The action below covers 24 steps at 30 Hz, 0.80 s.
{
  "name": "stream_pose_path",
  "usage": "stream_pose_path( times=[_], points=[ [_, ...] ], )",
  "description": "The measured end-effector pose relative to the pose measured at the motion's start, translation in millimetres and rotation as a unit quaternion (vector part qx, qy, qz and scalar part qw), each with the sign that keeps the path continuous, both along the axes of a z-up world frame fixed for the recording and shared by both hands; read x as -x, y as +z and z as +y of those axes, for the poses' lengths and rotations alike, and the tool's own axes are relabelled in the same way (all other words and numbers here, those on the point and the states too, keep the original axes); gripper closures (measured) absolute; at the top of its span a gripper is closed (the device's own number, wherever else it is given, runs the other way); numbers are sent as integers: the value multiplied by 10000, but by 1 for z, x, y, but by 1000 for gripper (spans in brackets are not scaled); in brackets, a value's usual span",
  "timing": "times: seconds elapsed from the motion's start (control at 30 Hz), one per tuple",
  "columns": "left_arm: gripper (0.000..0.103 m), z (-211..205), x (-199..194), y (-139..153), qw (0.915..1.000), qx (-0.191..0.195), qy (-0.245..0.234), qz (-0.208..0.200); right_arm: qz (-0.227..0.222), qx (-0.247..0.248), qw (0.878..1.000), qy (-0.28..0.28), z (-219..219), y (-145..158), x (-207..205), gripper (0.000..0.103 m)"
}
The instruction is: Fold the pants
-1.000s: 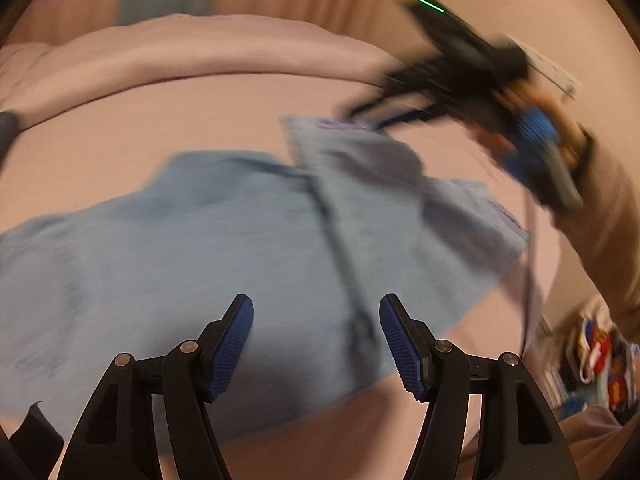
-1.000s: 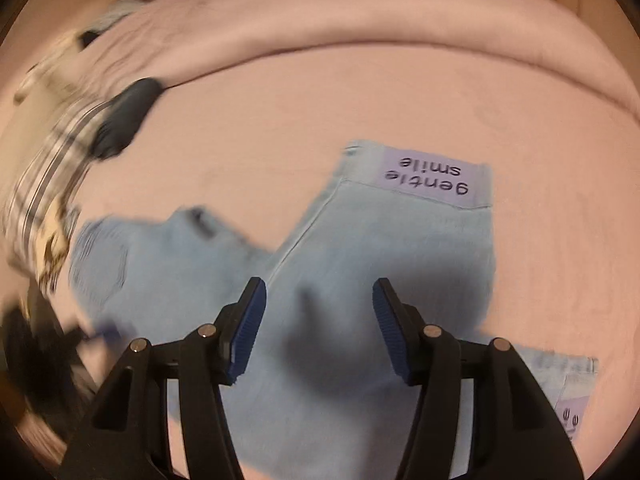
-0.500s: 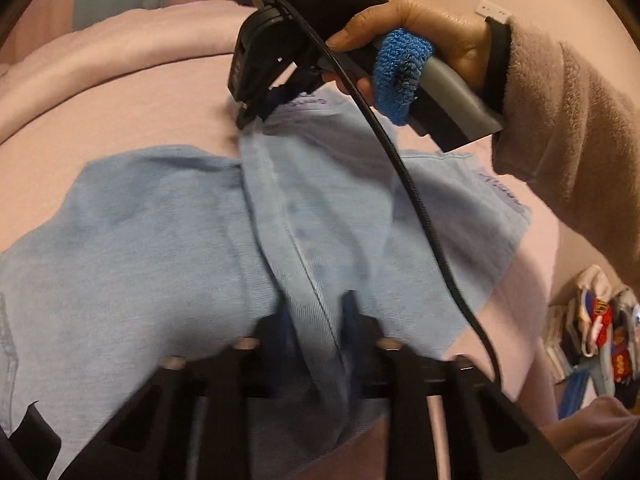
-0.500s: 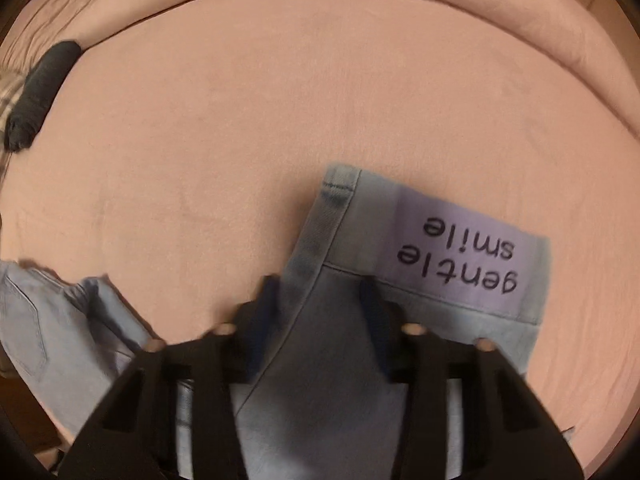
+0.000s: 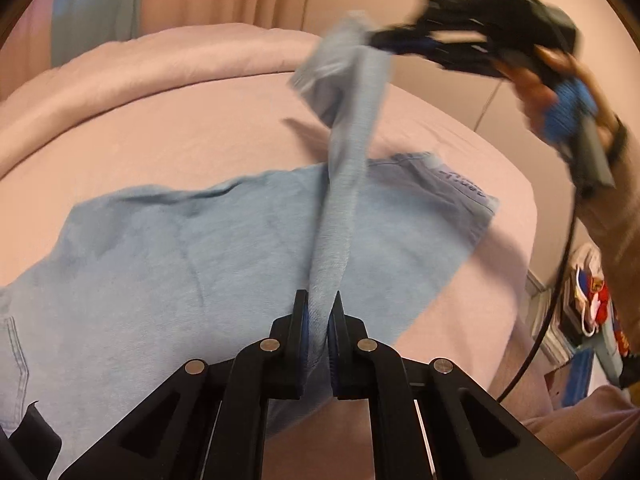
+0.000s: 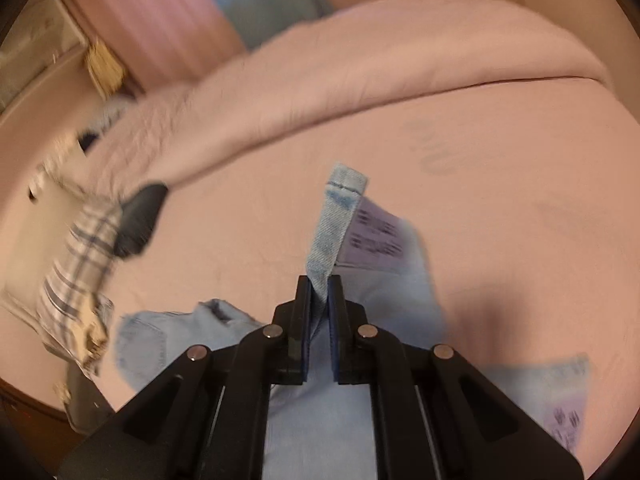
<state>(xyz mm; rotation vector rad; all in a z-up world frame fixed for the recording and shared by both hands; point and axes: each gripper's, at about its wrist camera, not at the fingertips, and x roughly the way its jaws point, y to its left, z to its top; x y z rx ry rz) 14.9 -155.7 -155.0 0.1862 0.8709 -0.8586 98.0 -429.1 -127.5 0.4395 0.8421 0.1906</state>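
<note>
The pale blue pants (image 5: pixel 168 264) lie spread across a pink bedsheet (image 5: pixel 168 148), one leg running flat toward the right edge of the mattress, where its hem with a lilac label (image 5: pixel 466 182) stops just short of the drop-off. The other leg is pulled up off the sheet into a taut ridge between the two claws. The left gripper (image 5: pixel 319 318) has just been closing and now pinches the near end of that ridge, denim squeezed between its blue pads. The right gripper (image 6: pixel 319 292) has also just been closing — its jaws are pressed onto the leg just below the hem, whose stitched cuff (image 6: pixel 347 179) and lilac tag stick up past the fingertips.

Beyond the pants the sheet is bare up to a rolled pink duvet (image 6: pixel 400 60); to the left of it in the right wrist view sit a dark item (image 6: pixel 138 222) and a plaid cloth (image 6: pixel 80 264) at the mattress edge.

Both views are smeared. In the left wrist view the right gripper and the hand (image 5: pixel 540 84) holding it are blurred, the tag lettering is unreadable, and the waist end of the pants is cut off at the frame's left.
</note>
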Motion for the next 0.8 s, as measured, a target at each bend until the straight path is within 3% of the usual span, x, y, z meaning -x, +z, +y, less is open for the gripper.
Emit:
stream_pose_path(
  times=[0.17,0.33,0.4,0.5,0.53,0.57,0.63,0.73,0.77,0.8],
  points=[
    [96,-7,8,-1,9997,-197,-108,-116,-213,-515,9957,-736,-38,-16,82,96],
    [96,-26,13,-24,9963,-801,-229,-194,298,-805,9891,-1198,-36,-79,122,94],
    [96,-32,16,-32,9941,-1023,-241,-267,584,-1252,9796,-1462,-41,-116,131,93],
    [96,-33,17,-30,9936,-1075,-199,-283,502,-1903,9657,-1691,-46,-133,141,89],
    [96,-33,16,-30,9935,-1090,-184,-269,346,-2152,9600,-1756,-46,-133,143,83],
    [96,-34,17,-32,9932,-1115,-183,-274,216,-2282,9557,-1844,-49,-131,145,71],
    [96,-37,17,-33,9917,-1224,-200,-341,27,-2528,9466,-2000,-53,-130,145,61],
    [96,-42,19,-32,9893,-1380,-233,-416,108,-2294,9442,-2361,-54,-131,135,68],
    [96,-45,17,-31,9891,-1398,-229,-414,174,-2195,9447,-2430,-51,-133,132,86],
    [96,-46,17,-31,9886,-1428,-227,-419,255,-2058,9459,-2496,-50,-132,127,92]
  ],
)
